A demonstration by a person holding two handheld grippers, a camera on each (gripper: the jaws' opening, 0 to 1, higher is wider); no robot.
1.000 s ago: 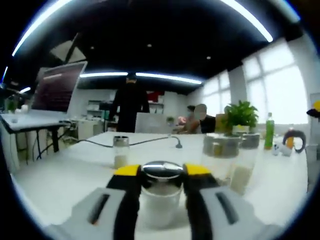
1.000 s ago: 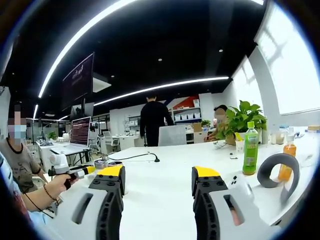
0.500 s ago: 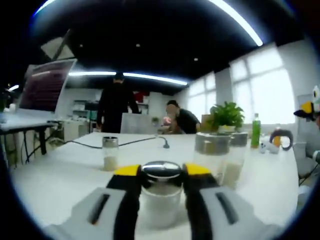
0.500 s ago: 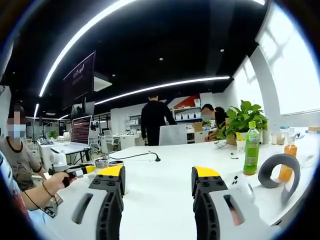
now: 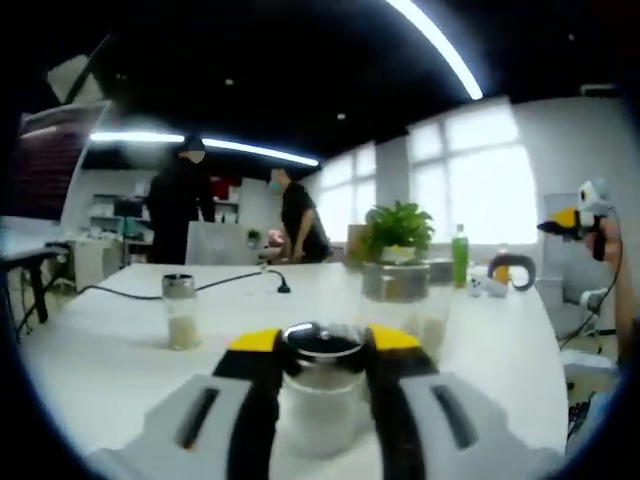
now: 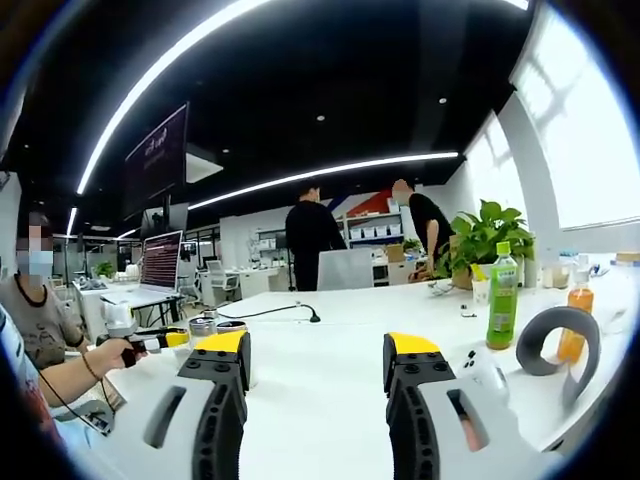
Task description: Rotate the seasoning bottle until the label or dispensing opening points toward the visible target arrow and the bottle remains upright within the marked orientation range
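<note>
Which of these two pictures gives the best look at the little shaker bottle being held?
The left gripper view: the seasoning bottle sits close up between the left tool, upright, with its metal cap showing. In the right gripper view it is small and far off at the left edge.
</note>
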